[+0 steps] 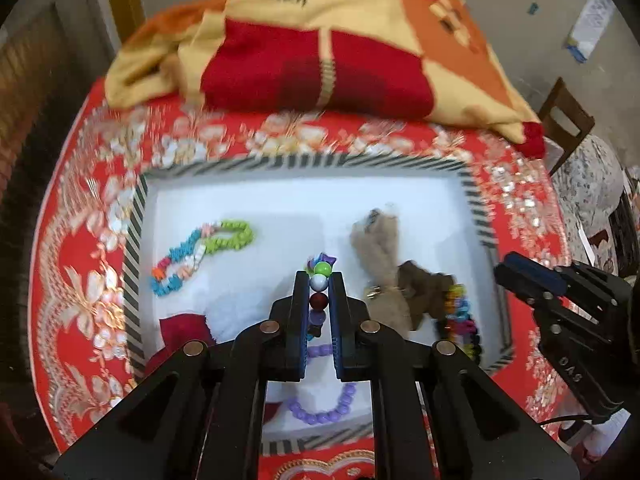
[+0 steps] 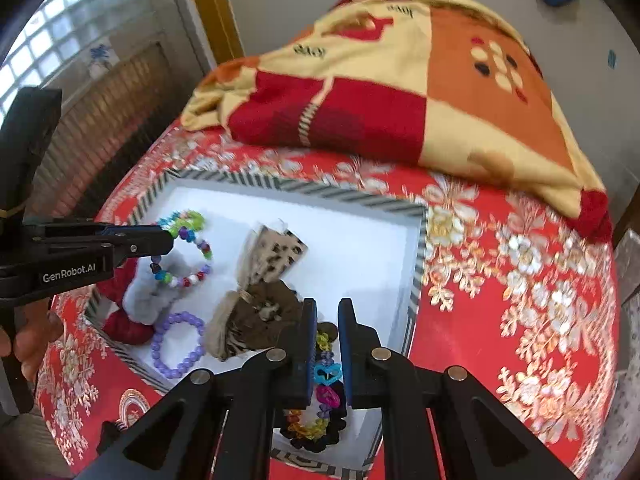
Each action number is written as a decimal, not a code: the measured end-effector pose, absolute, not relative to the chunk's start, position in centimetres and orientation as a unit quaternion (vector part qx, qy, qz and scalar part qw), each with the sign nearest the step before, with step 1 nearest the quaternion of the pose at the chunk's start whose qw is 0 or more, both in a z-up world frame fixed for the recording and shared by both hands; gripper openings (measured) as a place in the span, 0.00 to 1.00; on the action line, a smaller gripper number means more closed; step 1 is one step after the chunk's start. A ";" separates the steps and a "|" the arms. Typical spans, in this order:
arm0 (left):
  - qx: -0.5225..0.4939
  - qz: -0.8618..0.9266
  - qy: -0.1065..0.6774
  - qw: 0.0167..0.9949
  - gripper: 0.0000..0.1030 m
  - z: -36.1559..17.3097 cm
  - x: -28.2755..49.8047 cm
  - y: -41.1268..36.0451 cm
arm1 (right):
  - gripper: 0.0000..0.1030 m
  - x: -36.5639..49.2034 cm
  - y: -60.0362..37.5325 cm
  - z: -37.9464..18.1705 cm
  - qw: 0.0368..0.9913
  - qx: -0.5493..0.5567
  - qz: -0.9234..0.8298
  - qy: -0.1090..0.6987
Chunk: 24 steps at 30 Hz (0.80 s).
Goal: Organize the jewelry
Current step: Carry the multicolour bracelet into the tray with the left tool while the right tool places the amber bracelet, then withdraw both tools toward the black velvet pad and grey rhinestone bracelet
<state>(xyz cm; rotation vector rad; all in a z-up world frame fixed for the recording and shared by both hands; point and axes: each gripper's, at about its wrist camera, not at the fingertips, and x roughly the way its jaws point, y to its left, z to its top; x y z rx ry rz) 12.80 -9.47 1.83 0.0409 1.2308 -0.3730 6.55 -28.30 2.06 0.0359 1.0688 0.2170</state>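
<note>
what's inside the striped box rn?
Striped box: chip-bead bracelet, lilac bead bracelet, furry brown scrunchies, red-and-white scrunchie. Left tongs hold a mixed-bead strand, right tongs a bright charm bracelet. Floor beneath scrunchies hidden.

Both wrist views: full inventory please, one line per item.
tray: 1, white, striped rim, on the tablecloth
chip bracelet: 1, turquoise and green, tray left
purple bracelet: 1, purple, tray near side
heart bracelet: 1, multicolour, tray right
fur pieces: about 2, spotted beige and dark brown, tray middle
fluffy piece: 1, red and white, tray near-left corner
blanket: 1, red, yellow, orange, folded behind the tray
tablecloth: 1, red floral, under everything
mixed-bead bracelet: 1, multicolour, hanging from the left gripper
left gripper: black, shut on the mixed-bead bracelet
right gripper: black, shut, above the heart bracelet
hand: 1, holding the left gripper
</note>
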 end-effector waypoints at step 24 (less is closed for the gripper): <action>0.039 -0.124 0.528 0.839 0.50 4.3 8.4 -7.4 | 0.41 -0.3 -28.1 3.7 0.859 0.114 0.117 0.485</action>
